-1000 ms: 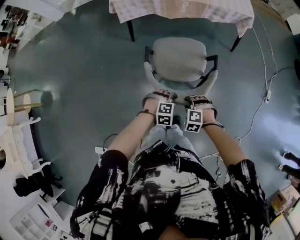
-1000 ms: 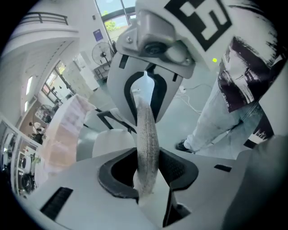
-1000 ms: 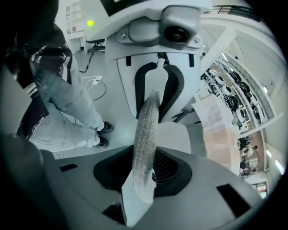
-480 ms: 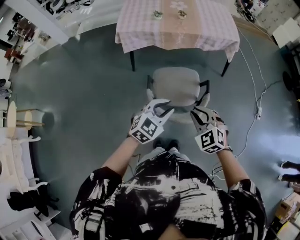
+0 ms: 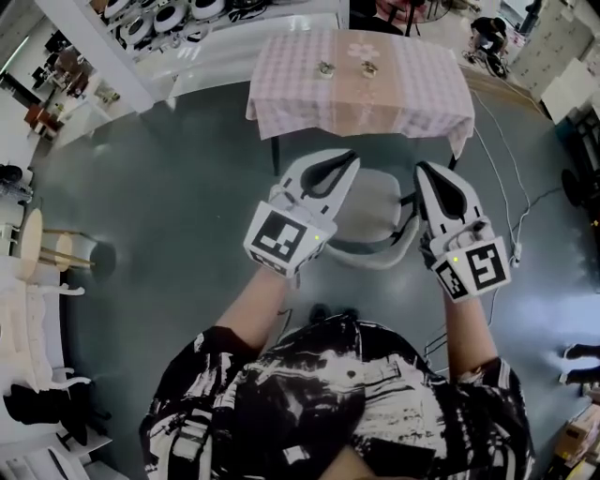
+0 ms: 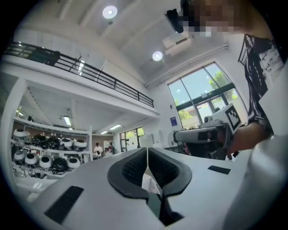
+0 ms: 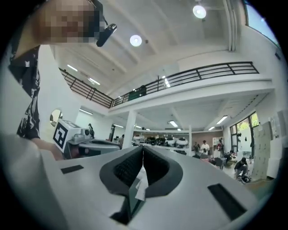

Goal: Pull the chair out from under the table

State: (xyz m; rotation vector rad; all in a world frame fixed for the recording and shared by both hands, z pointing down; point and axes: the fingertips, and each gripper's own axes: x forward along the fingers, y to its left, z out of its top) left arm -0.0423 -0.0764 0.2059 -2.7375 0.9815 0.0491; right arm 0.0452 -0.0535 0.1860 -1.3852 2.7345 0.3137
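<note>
The grey padded chair (image 5: 377,208) with black arms stands on the floor just in front of the table (image 5: 281,103), which carries a pink checked cloth. The chair's curved back (image 5: 361,253) faces me. Both grippers are held high above it and touch nothing. In the head view my left gripper (image 5: 350,157) hangs over the chair's left side and my right gripper (image 5: 422,171) over its right. Both pairs of jaws have just been closing and now meet with nothing between them, as the left gripper (image 6: 147,150) and right gripper (image 7: 143,148) views show.
Two small dishes (image 5: 326,67) sit on the table. White cables (image 5: 514,202) trail over the floor at the right. A wooden stand (image 5: 36,246) and white furniture line the left side. Shelves of white helmets (image 5: 169,14) stand beyond the table.
Both grippers have left the chair's back and risen toward the camera, turning from pointing down to pointing level. Their jaws have closed. The chair stands where it stood.
</note>
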